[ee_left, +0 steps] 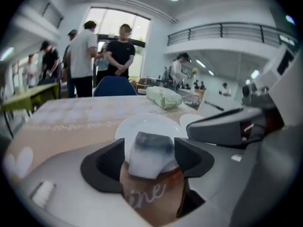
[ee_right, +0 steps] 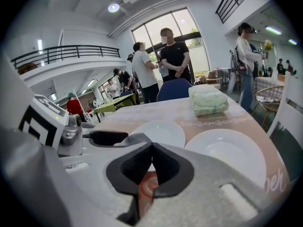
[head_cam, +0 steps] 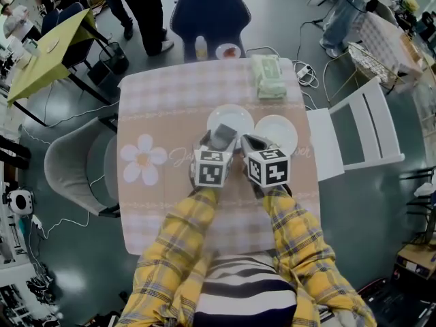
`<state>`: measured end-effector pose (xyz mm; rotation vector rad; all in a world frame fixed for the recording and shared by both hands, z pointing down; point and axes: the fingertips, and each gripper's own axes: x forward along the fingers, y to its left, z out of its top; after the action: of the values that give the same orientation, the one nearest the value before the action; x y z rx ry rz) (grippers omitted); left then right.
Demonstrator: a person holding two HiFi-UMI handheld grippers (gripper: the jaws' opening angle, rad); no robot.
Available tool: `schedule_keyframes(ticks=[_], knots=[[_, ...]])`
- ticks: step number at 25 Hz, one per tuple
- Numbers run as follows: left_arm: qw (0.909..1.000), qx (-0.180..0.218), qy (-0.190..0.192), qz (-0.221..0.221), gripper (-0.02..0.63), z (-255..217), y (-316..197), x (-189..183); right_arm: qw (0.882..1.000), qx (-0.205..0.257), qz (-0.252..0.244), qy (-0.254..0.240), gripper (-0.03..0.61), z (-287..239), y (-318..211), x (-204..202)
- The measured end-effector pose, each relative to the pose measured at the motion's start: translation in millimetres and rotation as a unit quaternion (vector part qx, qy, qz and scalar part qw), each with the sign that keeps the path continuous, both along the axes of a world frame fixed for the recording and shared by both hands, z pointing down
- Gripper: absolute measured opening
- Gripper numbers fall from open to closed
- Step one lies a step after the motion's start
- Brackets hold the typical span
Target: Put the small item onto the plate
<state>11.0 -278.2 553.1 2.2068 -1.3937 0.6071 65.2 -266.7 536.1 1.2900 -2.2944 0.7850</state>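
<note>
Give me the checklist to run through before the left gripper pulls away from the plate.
1. Small item over the plate: ok, at its near rim.
2. Item resting fully on the plate: cannot tell; its underside is hidden.
3. Left gripper jaws apart: ok, with the item between them.
4. Pads clear of the item's sides: cannot tell; any gap looks very slim.
5. Right gripper out of the way: ok; shut, nothing in it, beside the left one.

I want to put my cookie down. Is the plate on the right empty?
Empty: the right plate shows only bare white, with nothing lying on it, in both the head view and the right gripper view.
</note>
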Motion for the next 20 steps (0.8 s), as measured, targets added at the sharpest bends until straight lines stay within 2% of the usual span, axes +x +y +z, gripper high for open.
schedule_keyframes(ticks=[2, 4, 6, 11, 14, 20], knots=[[0.9974, 0.026, -0.06, 0.03, 0.336, -1, -1, 1, 1.0, -0.001, -0.001, 0.002, -0.002, 0, 1, 0], [0.9958, 0.042, -0.07, 0.042, 0.331, -8, -4, 2, 1.0, -0.002, 0.0, 0.004, -0.002, 1, 2, -1], [0.9952, 0.037, -0.072, 0.055, 0.315, -9, 1, 1, 1.0, -0.003, -0.001, 0.005, -0.002, 3, 4, -1], [0.9872, 0.029, -0.122, 0.099, 0.284, -1, 23, 1, 1.0, -0.007, 0.003, 0.005, -0.002, 6, 5, 3], [0.9875, 0.015, -0.123, 0.098, 0.275, 6, 26, -4, 1.0, -0.009, 0.005, 0.003, -0.002, 7, 6, 3], [0.9907, -0.011, -0.095, 0.097, 0.257, 11, 23, -5, 1.0, -0.012, 0.002, 0.002, -0.002, 8, 10, 2]])
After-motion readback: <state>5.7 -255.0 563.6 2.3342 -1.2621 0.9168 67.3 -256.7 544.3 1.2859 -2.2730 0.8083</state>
